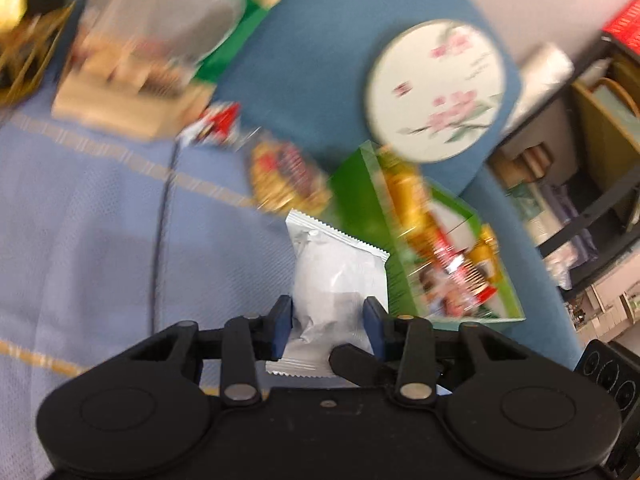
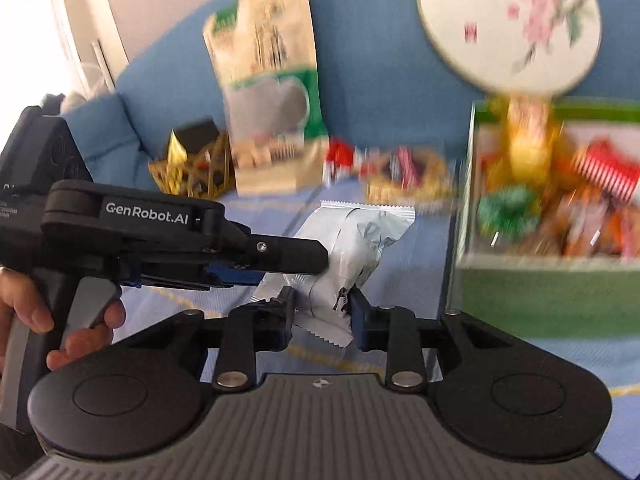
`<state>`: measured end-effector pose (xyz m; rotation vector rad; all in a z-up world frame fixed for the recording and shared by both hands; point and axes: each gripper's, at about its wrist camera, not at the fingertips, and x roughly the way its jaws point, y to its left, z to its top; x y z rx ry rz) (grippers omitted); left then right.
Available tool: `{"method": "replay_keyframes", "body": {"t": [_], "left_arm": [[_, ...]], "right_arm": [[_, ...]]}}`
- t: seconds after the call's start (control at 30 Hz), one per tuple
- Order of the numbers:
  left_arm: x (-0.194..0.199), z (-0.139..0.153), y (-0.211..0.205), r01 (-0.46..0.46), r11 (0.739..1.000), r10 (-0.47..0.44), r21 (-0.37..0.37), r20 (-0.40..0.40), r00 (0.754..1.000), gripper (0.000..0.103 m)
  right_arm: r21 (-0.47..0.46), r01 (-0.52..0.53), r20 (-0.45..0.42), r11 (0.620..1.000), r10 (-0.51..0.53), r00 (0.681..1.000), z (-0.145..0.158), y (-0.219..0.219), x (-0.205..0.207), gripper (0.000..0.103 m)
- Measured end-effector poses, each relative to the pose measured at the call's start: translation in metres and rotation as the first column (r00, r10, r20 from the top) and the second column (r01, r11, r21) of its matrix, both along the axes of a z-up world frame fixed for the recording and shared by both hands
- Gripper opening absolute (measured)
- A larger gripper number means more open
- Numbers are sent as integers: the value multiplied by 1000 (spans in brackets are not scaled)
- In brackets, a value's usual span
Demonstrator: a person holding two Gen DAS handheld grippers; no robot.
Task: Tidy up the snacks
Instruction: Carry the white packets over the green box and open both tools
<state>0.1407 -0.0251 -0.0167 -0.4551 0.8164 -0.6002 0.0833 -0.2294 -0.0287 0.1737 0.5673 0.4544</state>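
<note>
A silver snack packet (image 1: 336,276) is held above the light blue cloth. My left gripper (image 1: 328,320) is shut on its lower part. My right gripper (image 2: 322,312) is shut on the same packet (image 2: 360,240) near its bottom edge; a black tip of the right gripper (image 1: 356,360) shows in the left wrist view. The left gripper (image 2: 292,258) reaches in from the left in the right wrist view, in a hand. A green box (image 1: 460,256) (image 2: 552,216) full of snacks stands to the right of the packet.
A red and gold packet (image 1: 288,178) and a small red one (image 1: 218,122) lie on the cloth. A tall green and beige bag (image 2: 272,92) leans on the blue cushion (image 1: 320,60). A gold wire basket (image 2: 192,172) sits at the left. A round floral fan (image 1: 436,88) stands behind the box.
</note>
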Motion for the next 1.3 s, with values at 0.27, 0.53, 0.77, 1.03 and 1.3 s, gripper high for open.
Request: {"method": "replay_keyframes", "body": {"t": [0.27,0.53,0.77,1.03,1.3], "left_arm": [[11,46,-59,95,995,-95,12,124,988,25],[31,51,-135,202,979,-203,25,160,966,25],[36,37,-169,237,968,-248,84,163,955,42],[35,29,-143,166,984,-175,68,152,973,78],[27,28,-115,109,991,-119,72,148,982,80]], "right_arm": [[38,133,124,990,-137,983,33,-52,-8,51],[31,311,153,950,-312,938,38,-100,-8,52],[2,377,80,926,-376,923,28,-122,2,58],[-49,371,129,927,-363,923,26,-112,-2,55],[-172,377,173,910,-349,921,8,-98,15,49]]}}
